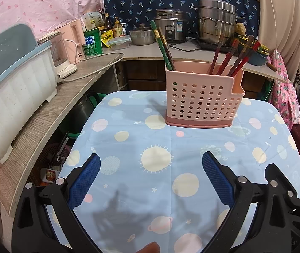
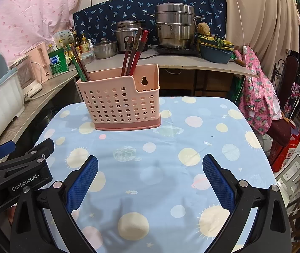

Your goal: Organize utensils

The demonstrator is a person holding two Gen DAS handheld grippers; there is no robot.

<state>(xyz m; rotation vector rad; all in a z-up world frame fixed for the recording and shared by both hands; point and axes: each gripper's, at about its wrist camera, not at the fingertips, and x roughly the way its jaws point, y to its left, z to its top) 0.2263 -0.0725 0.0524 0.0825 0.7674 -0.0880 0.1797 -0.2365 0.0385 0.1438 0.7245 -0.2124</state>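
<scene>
A pink perforated utensil holder [image 1: 202,103] [image 2: 120,103] stands on the far part of a table under a blue planet-print cloth [image 1: 160,179] [image 2: 160,158]. Green and brown chopsticks [image 1: 162,46] [image 2: 78,63] lean in its left compartment. Several red and brown chopsticks [image 1: 234,57] [image 2: 135,52] stand in its right compartment. My left gripper [image 1: 151,160] is open over the near cloth with nothing between its blue pads. My right gripper [image 2: 150,161] is open too, holding nothing. In the right wrist view the left gripper's black body [image 2: 17,168] shows at the left edge.
A wooden counter [image 1: 44,130] runs along the left with a white dish rack [image 1: 12,97], a pink kettle [image 1: 75,40] and a cable. The back counter [image 2: 181,61] carries a rice cooker [image 1: 172,28], steel pots [image 2: 175,27] and bottles. Pink clothing [image 2: 257,97] hangs at the right.
</scene>
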